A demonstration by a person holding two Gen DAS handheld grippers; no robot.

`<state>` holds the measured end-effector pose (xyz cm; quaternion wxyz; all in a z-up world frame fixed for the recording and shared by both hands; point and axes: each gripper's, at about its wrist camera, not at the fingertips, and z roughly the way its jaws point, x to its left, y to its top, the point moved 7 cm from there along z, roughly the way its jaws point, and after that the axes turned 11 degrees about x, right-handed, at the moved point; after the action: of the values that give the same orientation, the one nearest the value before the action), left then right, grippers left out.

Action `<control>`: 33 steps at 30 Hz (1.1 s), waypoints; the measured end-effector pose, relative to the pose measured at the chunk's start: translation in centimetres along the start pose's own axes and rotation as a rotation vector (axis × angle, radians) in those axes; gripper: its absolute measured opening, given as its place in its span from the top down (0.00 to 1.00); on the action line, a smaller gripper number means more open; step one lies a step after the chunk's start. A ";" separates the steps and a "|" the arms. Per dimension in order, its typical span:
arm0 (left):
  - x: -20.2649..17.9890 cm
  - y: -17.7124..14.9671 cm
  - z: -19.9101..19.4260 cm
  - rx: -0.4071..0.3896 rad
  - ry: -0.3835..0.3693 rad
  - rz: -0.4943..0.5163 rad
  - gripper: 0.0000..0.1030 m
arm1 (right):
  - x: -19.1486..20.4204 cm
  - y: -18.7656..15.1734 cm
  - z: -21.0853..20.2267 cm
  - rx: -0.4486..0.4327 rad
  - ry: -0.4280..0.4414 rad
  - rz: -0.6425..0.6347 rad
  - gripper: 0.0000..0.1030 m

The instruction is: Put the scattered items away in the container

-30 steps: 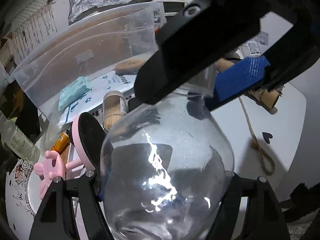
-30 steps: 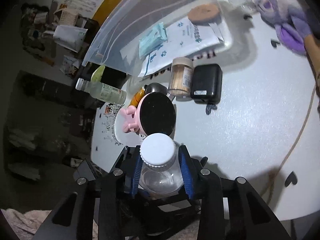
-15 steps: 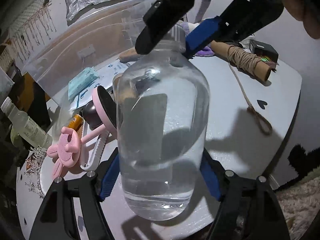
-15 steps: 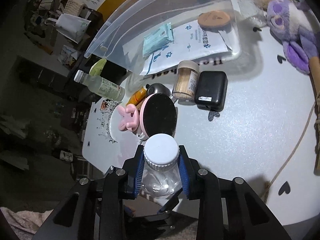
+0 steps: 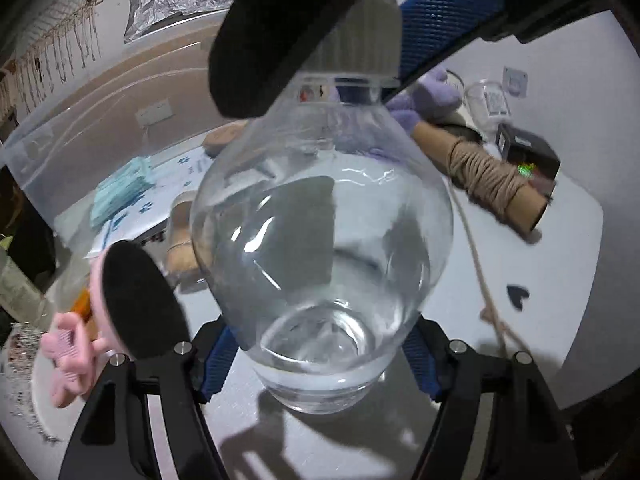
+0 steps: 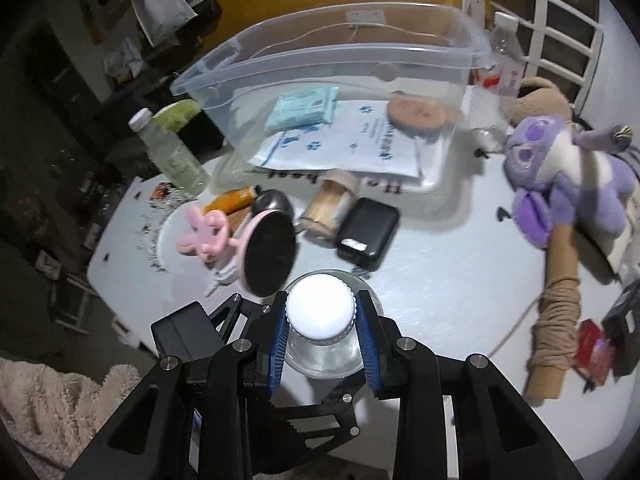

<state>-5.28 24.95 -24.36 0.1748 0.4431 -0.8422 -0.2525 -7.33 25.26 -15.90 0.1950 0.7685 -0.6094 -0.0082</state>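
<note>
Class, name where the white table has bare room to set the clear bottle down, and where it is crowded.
Bare white table lies between the black case, the purple plush and the twine roll. Crowded: left of the case, around the pink mirror and toothpick jar.

a white round table (image 6: 448,288) stands in a dim, cluttered room, a white chair back (image 6: 560,36) behind it.
</note>
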 end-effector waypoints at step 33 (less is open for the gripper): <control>1.4 1.7 -4.8 0.094 -0.096 0.028 0.28 | -5.9 -11.1 1.7 -0.005 -0.195 -0.075 0.29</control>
<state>-4.66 23.31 -19.38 0.1167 0.4263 -0.8668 -0.2309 1.12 32.37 -22.23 0.1361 0.7858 -0.5963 -0.0919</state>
